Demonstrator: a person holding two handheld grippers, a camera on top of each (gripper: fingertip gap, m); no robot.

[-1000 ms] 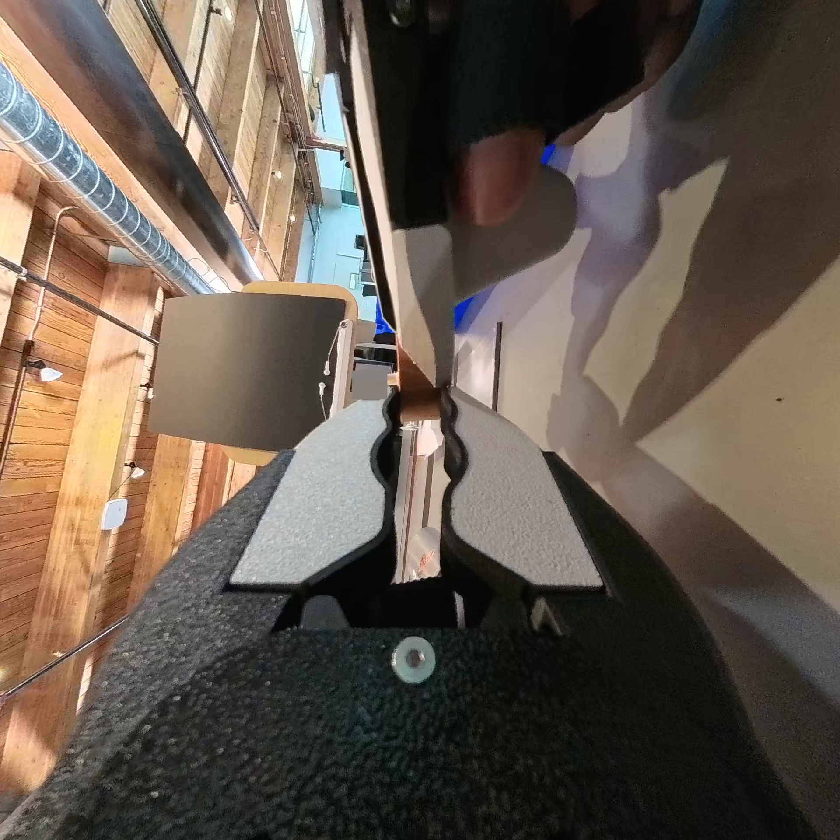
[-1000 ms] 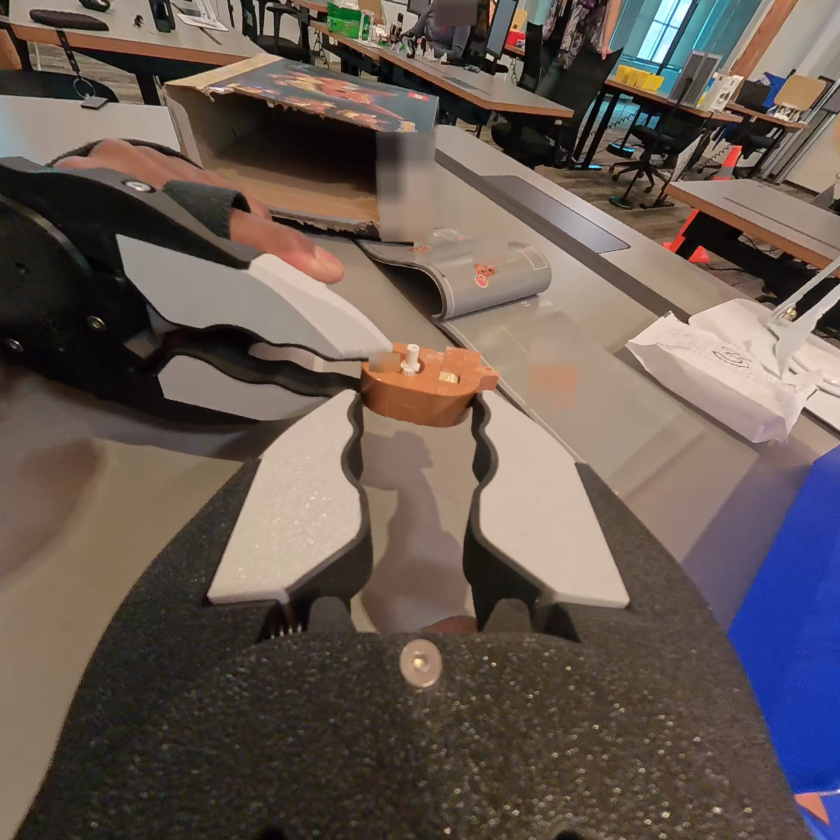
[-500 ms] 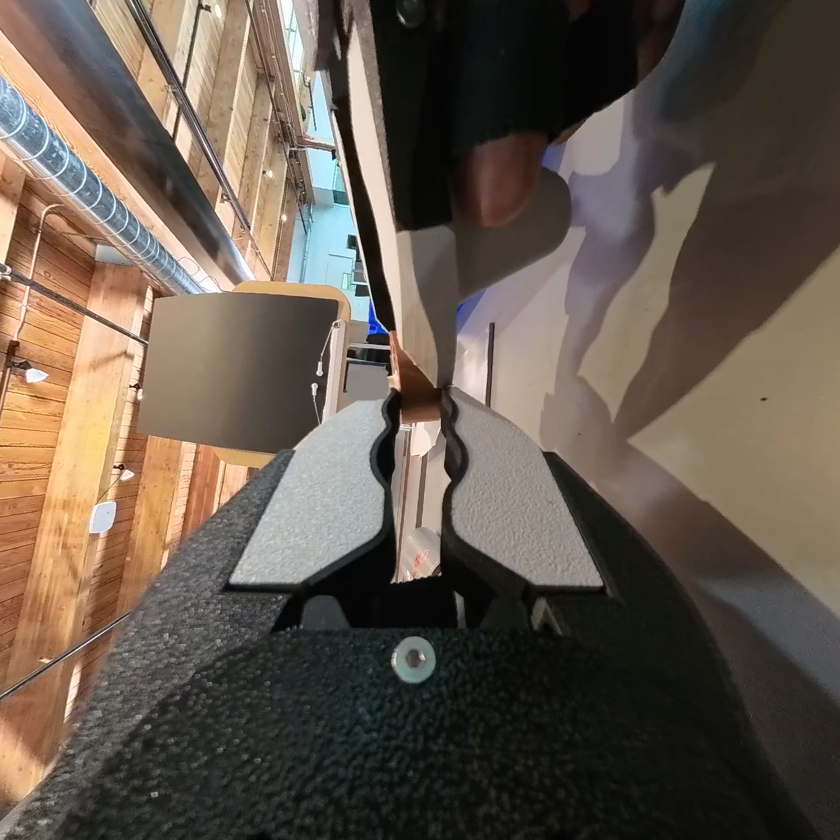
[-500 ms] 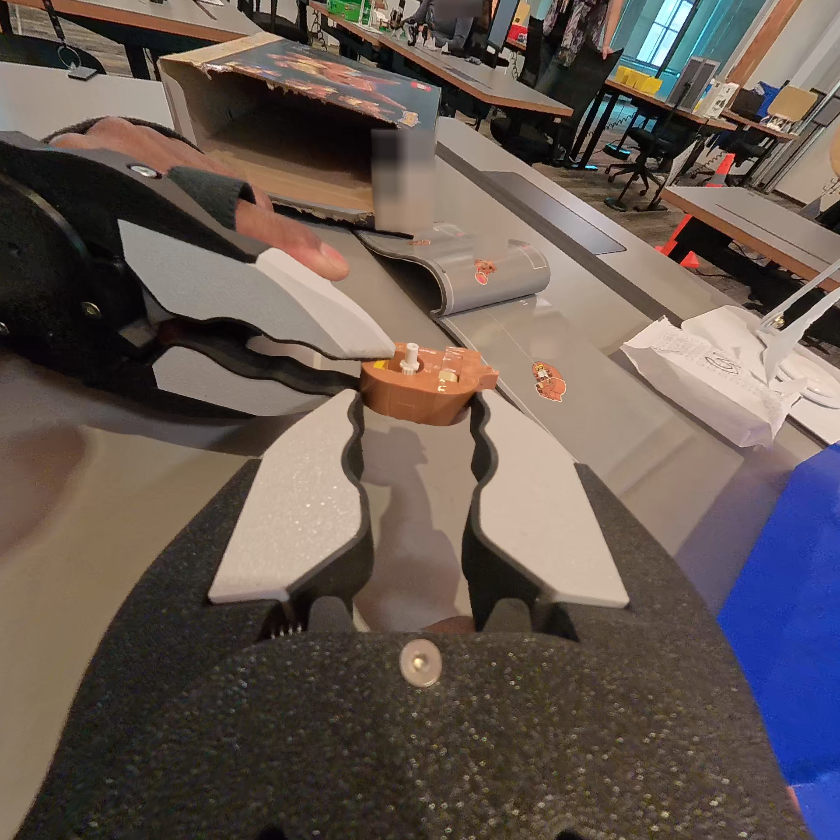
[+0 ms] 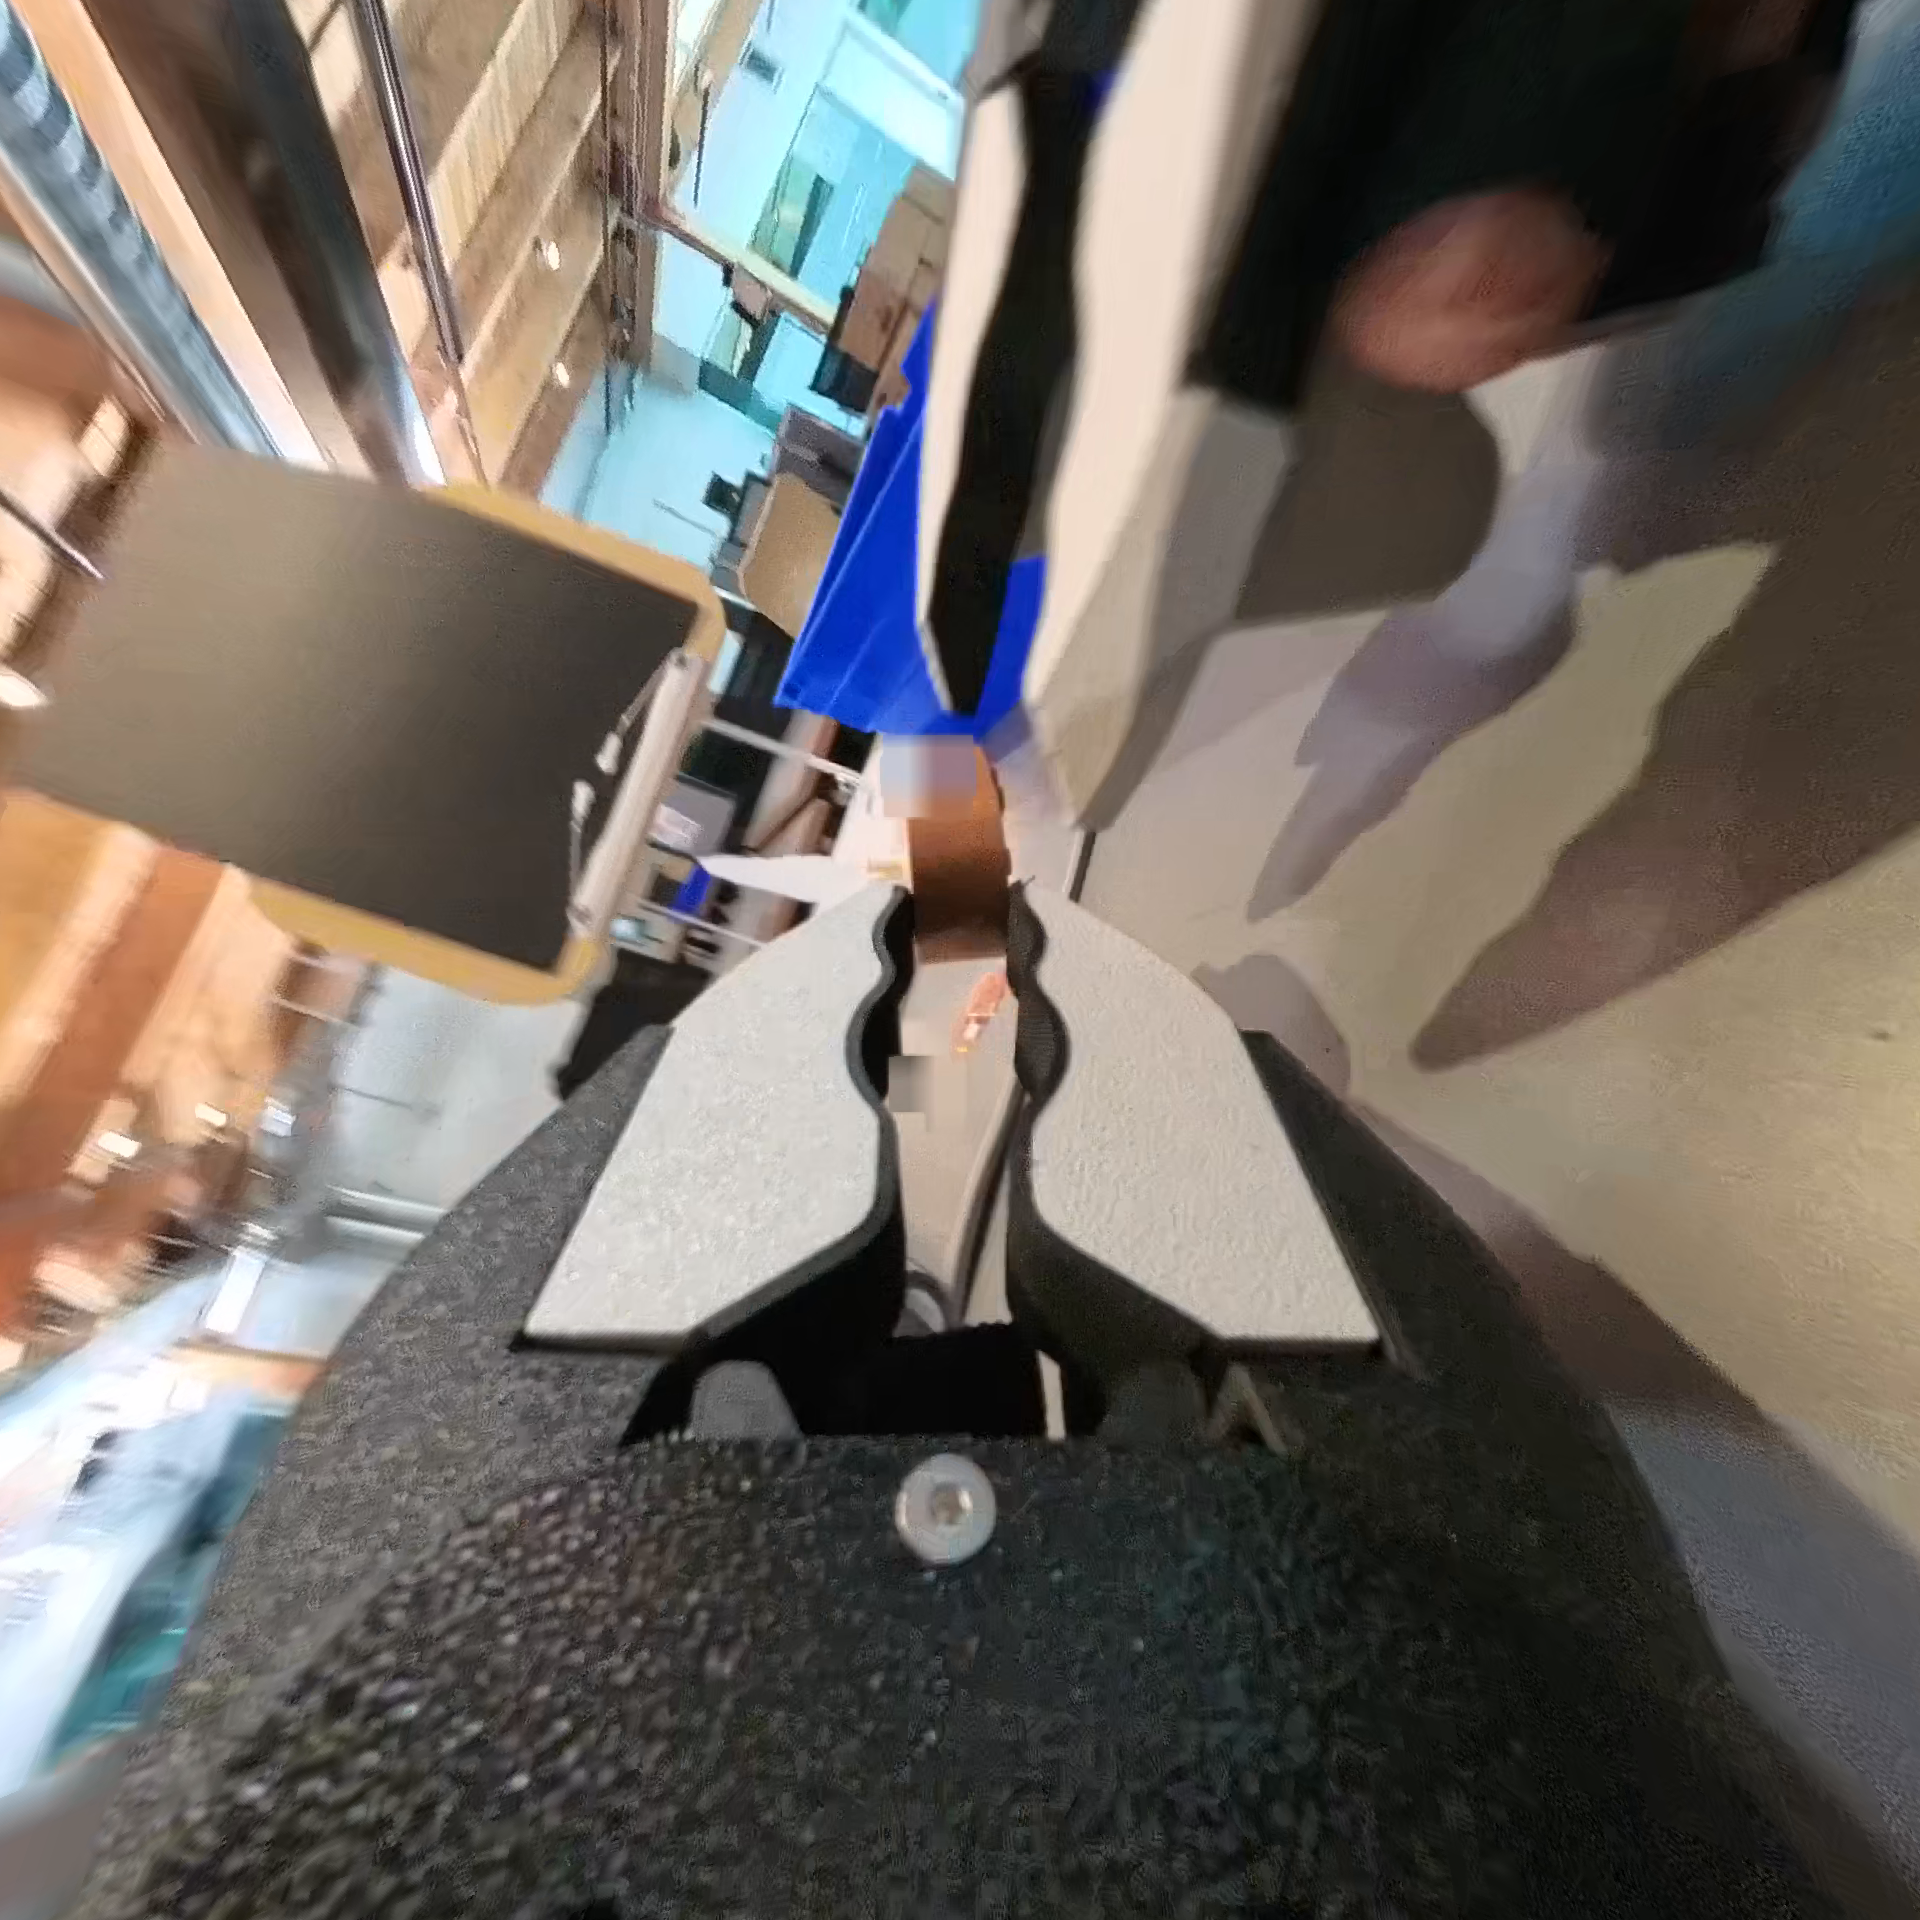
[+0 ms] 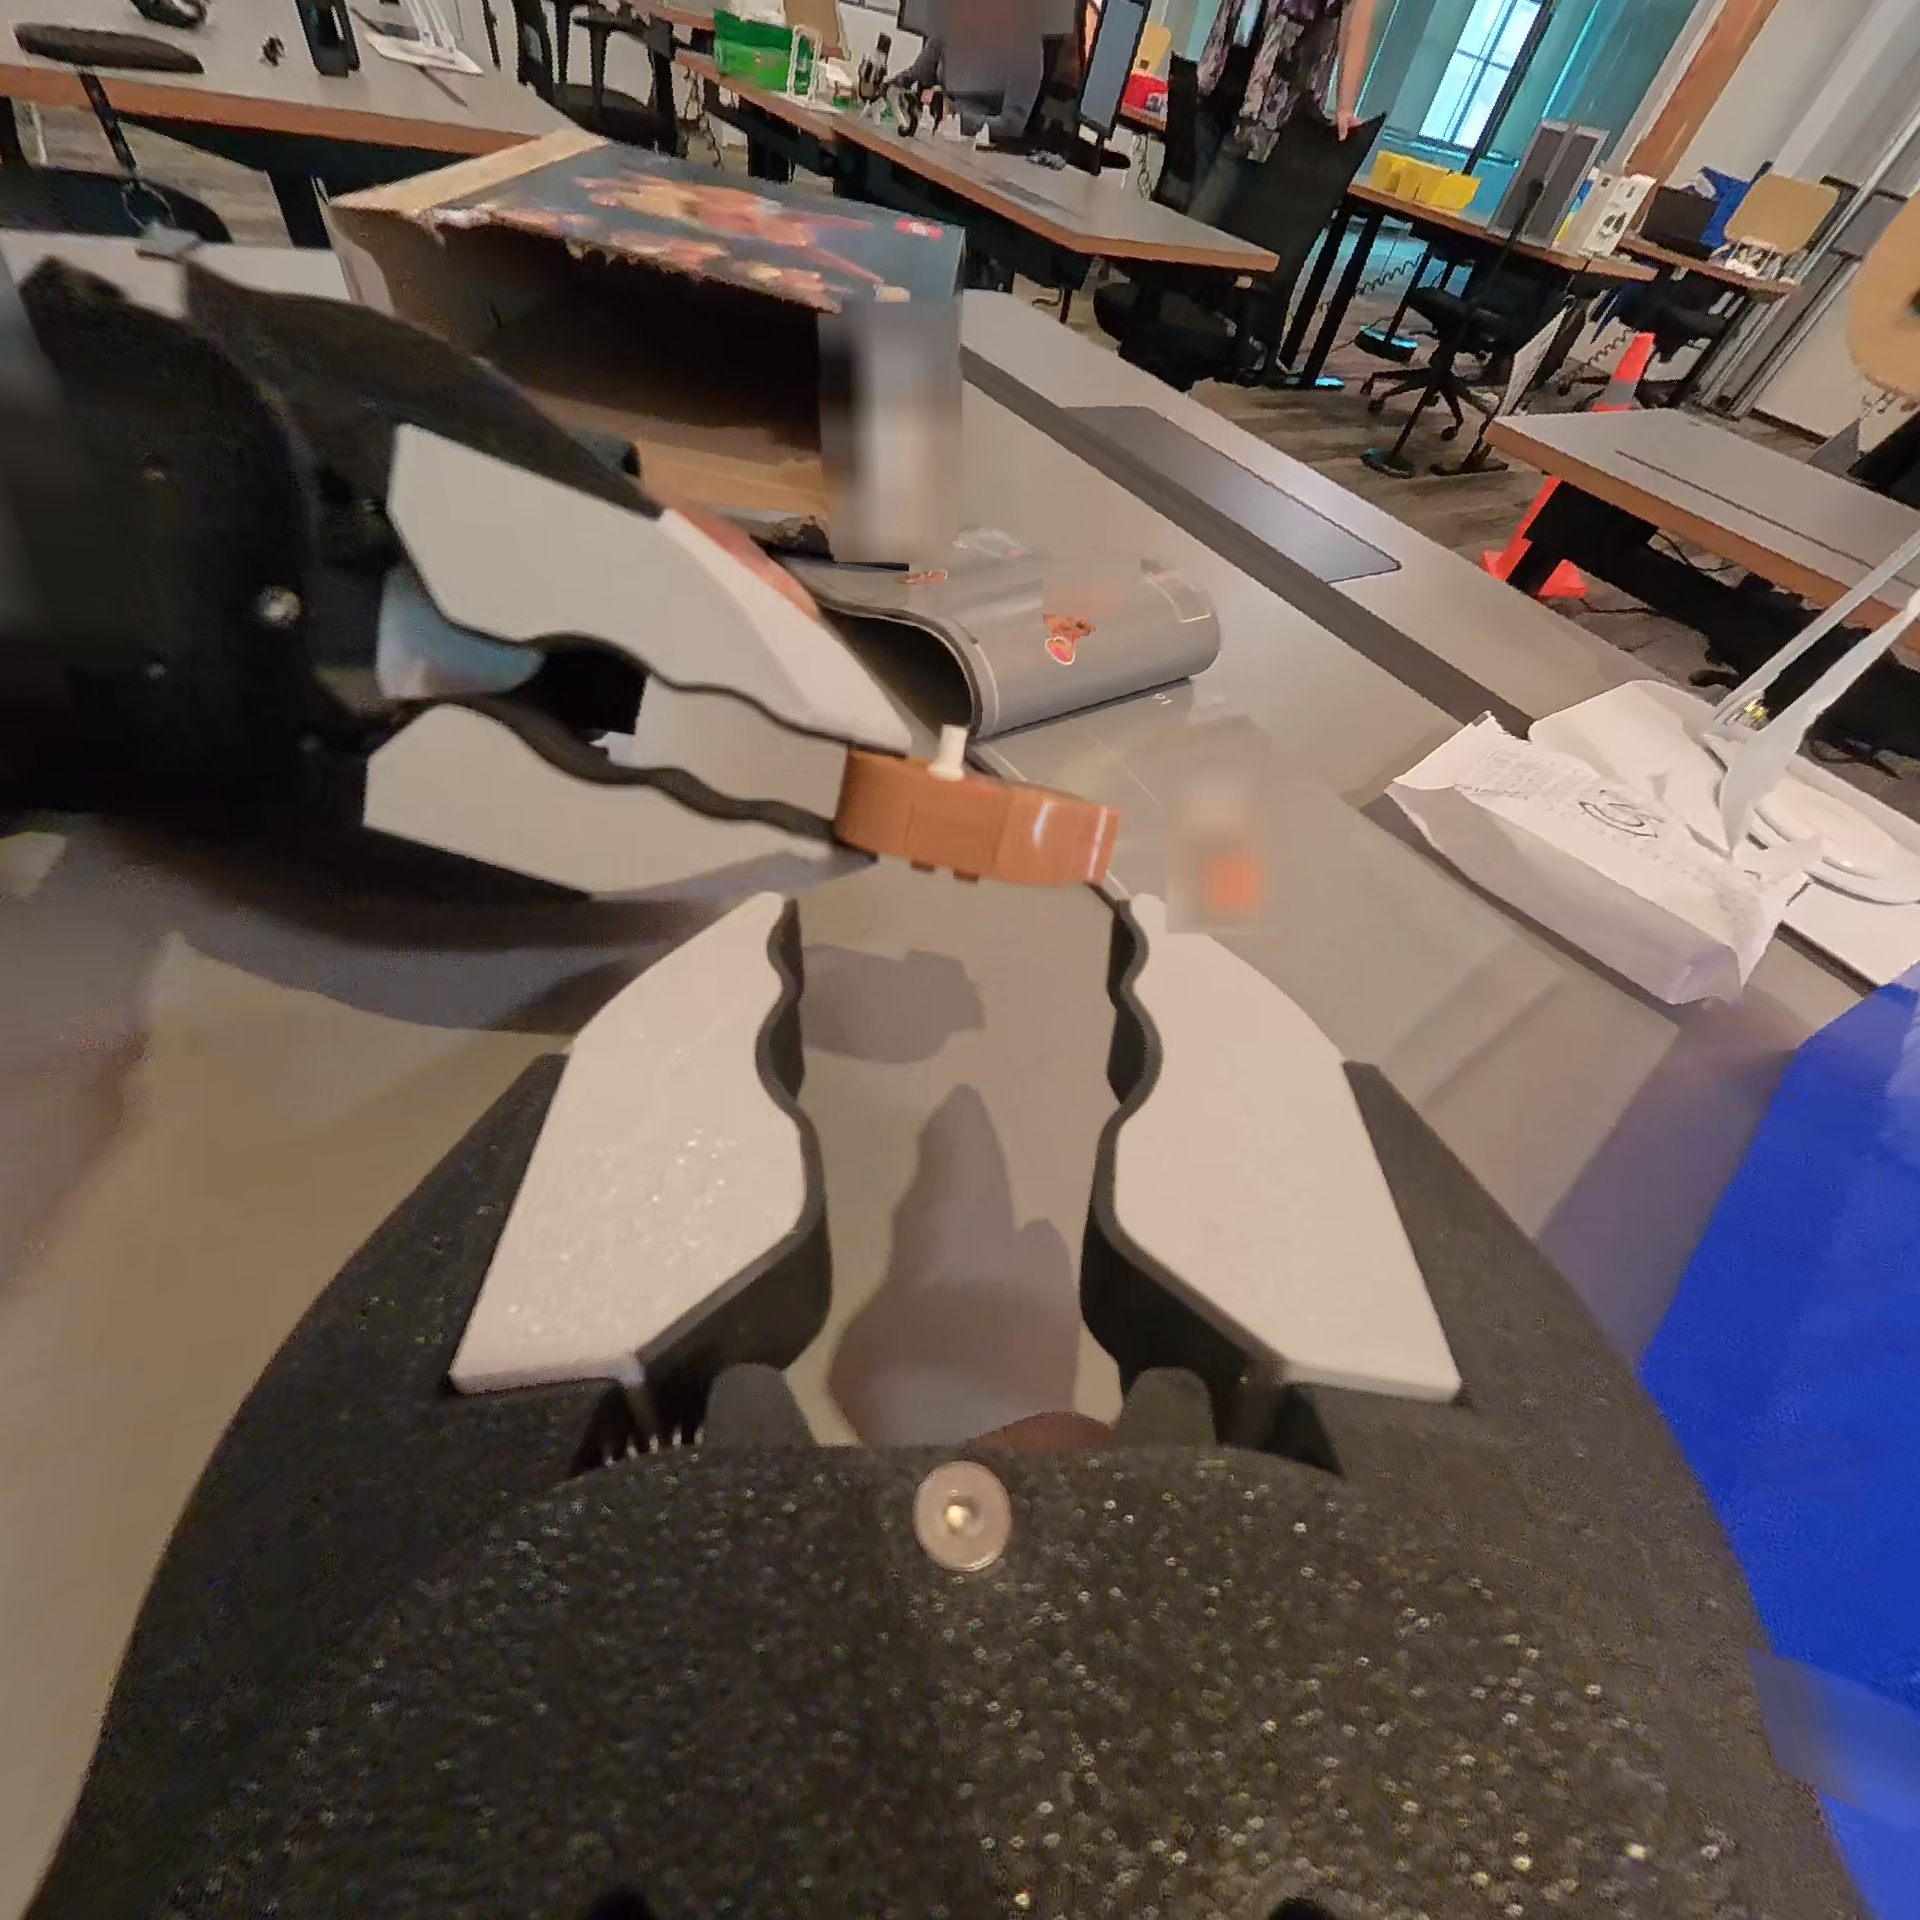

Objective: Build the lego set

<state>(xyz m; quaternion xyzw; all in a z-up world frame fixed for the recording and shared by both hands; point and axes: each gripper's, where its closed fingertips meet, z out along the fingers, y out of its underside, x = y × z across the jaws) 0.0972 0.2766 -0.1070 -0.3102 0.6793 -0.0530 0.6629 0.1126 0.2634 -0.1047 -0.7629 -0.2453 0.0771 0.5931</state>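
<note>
The brown brick piece, with a little white peg on top, is up in the air above the grey table, pinched at one end by the left gripper, whose two fingers press on it from above and below. The right gripper has its fingers wide apart with nothing between them, and it sits just below the brick piece without touching it. Behind them on the table lie a torn cardboard box, a curled grey booklet and a white paper bag.
</note>
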